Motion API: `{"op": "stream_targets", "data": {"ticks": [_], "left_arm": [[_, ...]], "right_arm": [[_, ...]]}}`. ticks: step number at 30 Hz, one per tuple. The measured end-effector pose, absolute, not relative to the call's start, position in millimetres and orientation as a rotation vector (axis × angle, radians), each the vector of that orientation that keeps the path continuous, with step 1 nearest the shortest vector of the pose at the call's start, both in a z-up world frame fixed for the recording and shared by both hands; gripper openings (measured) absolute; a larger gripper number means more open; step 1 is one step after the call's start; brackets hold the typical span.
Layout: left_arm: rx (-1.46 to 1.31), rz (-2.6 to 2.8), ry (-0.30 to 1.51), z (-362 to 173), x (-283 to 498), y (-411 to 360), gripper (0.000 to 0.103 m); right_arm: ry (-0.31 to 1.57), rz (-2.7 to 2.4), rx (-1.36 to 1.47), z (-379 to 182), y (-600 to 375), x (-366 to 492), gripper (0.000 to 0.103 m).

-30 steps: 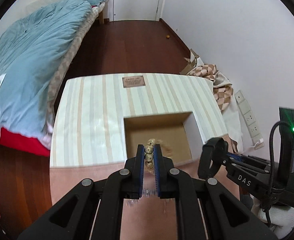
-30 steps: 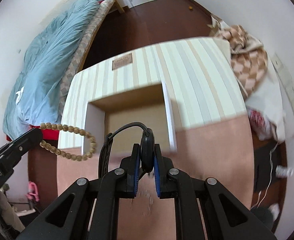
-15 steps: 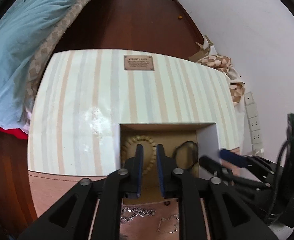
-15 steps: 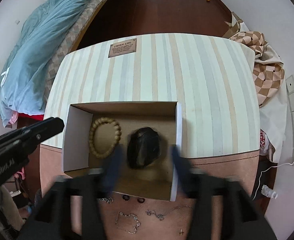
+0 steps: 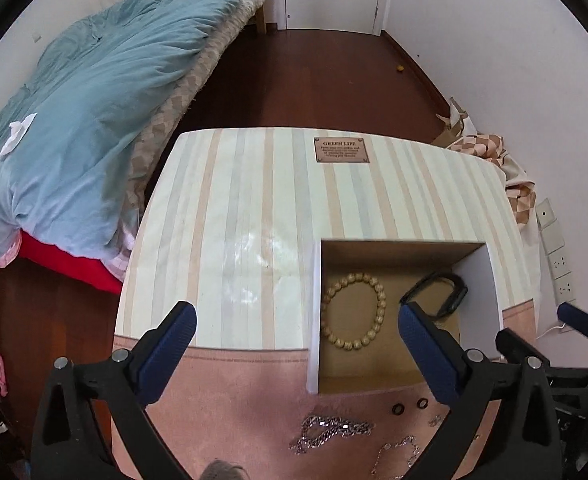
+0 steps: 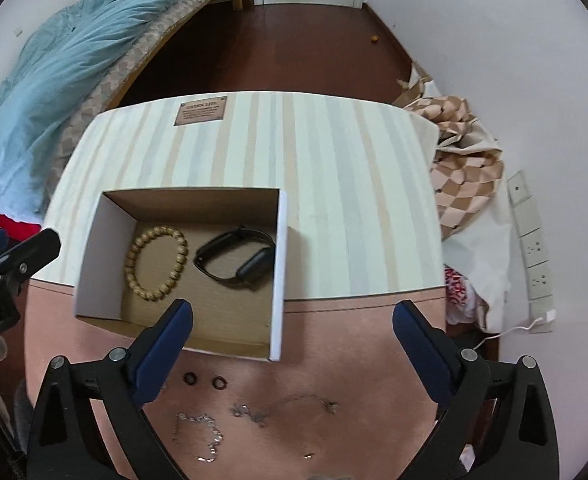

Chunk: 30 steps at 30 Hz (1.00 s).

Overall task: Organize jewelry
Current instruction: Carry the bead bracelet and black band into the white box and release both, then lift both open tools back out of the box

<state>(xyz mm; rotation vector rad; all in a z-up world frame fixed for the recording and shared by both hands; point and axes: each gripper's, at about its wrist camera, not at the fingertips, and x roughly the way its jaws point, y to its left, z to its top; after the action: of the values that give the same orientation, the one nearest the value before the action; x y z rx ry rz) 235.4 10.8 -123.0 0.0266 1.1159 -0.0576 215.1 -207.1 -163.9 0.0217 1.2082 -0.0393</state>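
Observation:
An open cardboard box sits on the striped table. Inside lie a wooden bead bracelet on the left and a black wristband on the right. My left gripper is open and empty, above the table left of the box. My right gripper is open and empty, above the box's near right corner. On the pink mat in front of the box lie two small dark rings and silver chains.
The table has a striped cloth and a pink mat at the near edge. A bed with a blue duvet stands to the left. Checked fabric and wall sockets lie to the right. Dark wood floor lies beyond.
Both grippers let go: the bead bracelet and the black wristband now lie in the box. Both grippers have opened wide and pulled back above the table.

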Motion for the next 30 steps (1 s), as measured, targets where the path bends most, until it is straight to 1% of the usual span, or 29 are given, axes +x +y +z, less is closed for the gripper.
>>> {"op": "stream_targets", "data": {"ticks": [6,9,21,30], "left_arm": [[0.041,-0.030,1.116,-126.8,215.6,9.6,0.103],[0.037,-0.024,1.101,-120.5,200.9,10.0,0.103],[0.019,-0.020,0.978,-62.5,136.4,12.3,0.103],[0.038,-0.048,0.911,-23.1,99.3,7.4,0.103]], "right_arm": [[1.180,-0.058,0.023,-154.1,-207.2,199.6,0.101],[1.148,-0.064,0.019,-142.0,-204.5,187.7,0.101],[0.977,-0.075,0.008,-74.4,-196.0,126.0,0.101],[0.902,-0.068,0.040,-35.9,-198.5,82.0,0.101]]}}
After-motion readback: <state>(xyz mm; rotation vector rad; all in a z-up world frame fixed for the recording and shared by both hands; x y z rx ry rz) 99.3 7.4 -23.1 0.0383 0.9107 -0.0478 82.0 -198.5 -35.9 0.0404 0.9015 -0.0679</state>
